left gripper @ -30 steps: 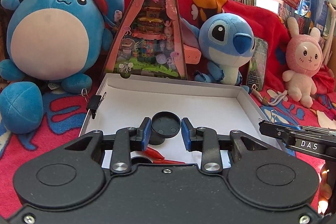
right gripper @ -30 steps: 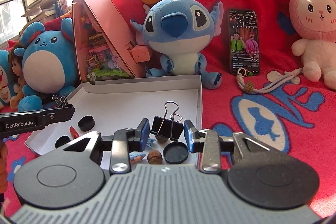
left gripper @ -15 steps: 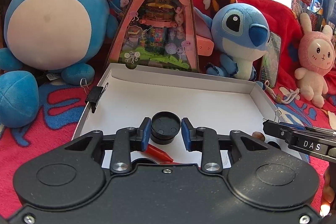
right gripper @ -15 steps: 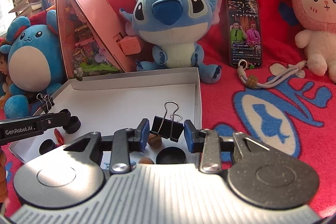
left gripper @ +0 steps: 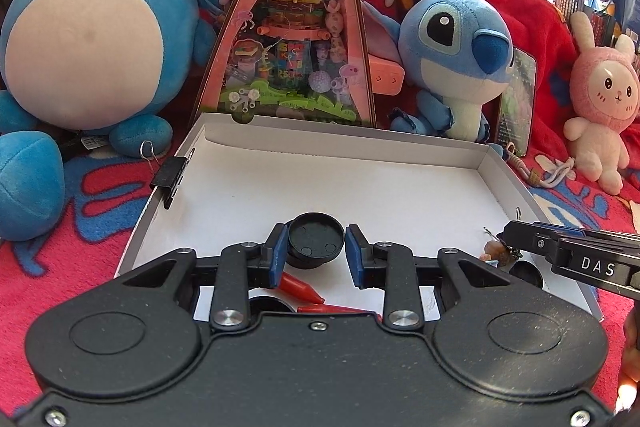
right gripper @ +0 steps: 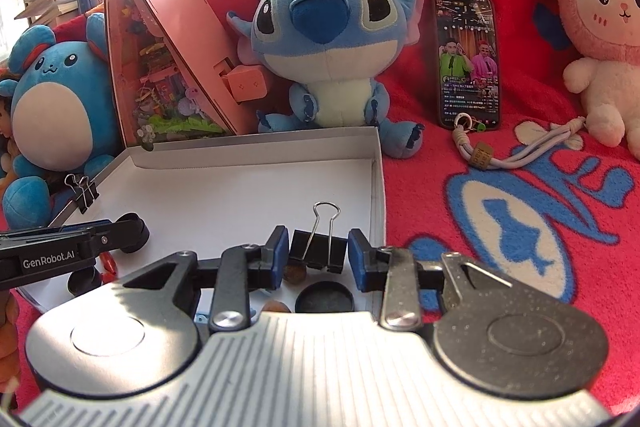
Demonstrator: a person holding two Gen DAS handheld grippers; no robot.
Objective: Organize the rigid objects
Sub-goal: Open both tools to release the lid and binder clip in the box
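A shallow white box (left gripper: pixel 360 151) (right gripper: pixel 378 163) lies on the red blanket. My left gripper (left gripper: pixel 316 251) is shut on a black round cap (left gripper: pixel 317 241) held over the box's near part. My right gripper (right gripper: pixel 318 257) is shut on a black binder clip (right gripper: pixel 318 253) with its wire handles up, above the box's right near corner. Below in the box lie red crayons (left gripper: pixel 302 287), another black cap (right gripper: pixel 325 301) and brown nut-like pieces (right gripper: pixel 295 273). Another binder clip (left gripper: pixel 172 177) (right gripper: pixel 82 193) is clipped on the box's left wall.
Plush toys stand behind the box: a round blue one (left gripper: pixel 88 39), Stitch (right gripper: pixel 328 39) and a pink rabbit (right gripper: pixel 600 27). A pink triangular toy box (left gripper: pixel 296 39) leans at the back. A phone (right gripper: pixel 468 59) with a lanyard rests on the blanket at right.
Both grippers have moved forward over the box while keeping their grip on the cap and the clip. The box and plush toys look closer now.
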